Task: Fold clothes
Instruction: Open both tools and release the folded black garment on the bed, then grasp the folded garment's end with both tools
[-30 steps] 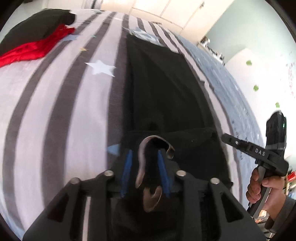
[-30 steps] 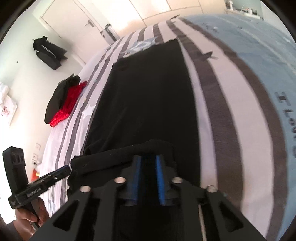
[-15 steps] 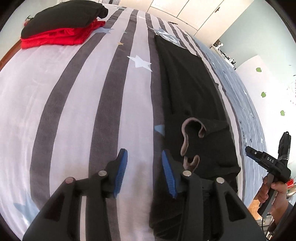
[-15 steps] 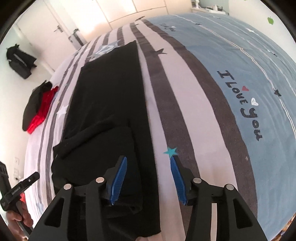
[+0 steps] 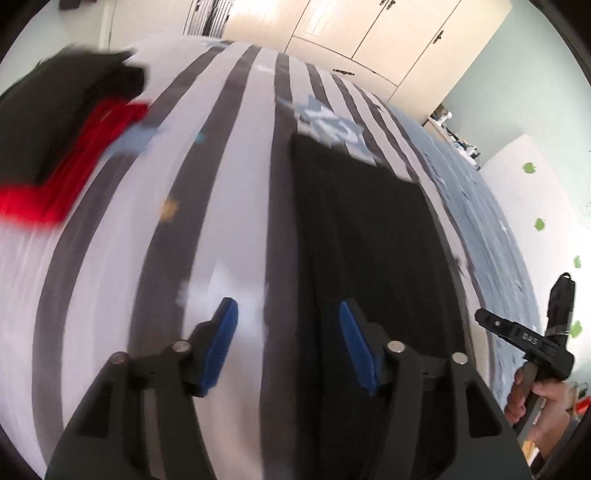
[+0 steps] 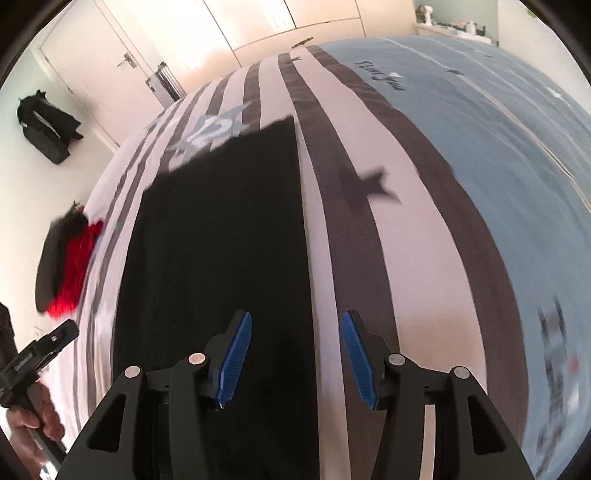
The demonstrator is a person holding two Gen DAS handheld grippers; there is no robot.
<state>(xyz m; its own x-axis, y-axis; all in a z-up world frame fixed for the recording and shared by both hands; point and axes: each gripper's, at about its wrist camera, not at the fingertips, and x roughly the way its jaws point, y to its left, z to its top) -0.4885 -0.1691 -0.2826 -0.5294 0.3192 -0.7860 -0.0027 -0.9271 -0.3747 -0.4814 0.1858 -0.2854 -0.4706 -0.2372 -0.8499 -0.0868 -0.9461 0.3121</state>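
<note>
A long black garment (image 5: pixel 365 236) (image 6: pixel 218 236) lies flat along the striped bedspread (image 5: pixel 236 206) (image 6: pixel 406 236). My left gripper (image 5: pixel 288 317) hovers over the garment's left edge with its jaws opening and nothing between the blue pads (image 5: pixel 221 343). Over the garment's right edge my right gripper (image 6: pixel 297 325) stands open, also holding nothing. Each gripper shows in the other's view, held in a hand: the right one (image 5: pixel 524 339) at the far right, the left one (image 6: pixel 33 362) at the far left. Both views are blurred by motion.
A stack of black and red clothes (image 5: pixel 62 147) (image 6: pixel 66 266) lies near the bed's left side. The bed's right part is a blue cover (image 6: pixel 498 140). White wardrobe doors (image 5: pixel 369 33) stand behind the bed. A dark bag (image 6: pixel 48 125) hangs beside a door.
Both grippers let go of the garment's folded near end and opened. They then moved forward along the garment toward its far end.
</note>
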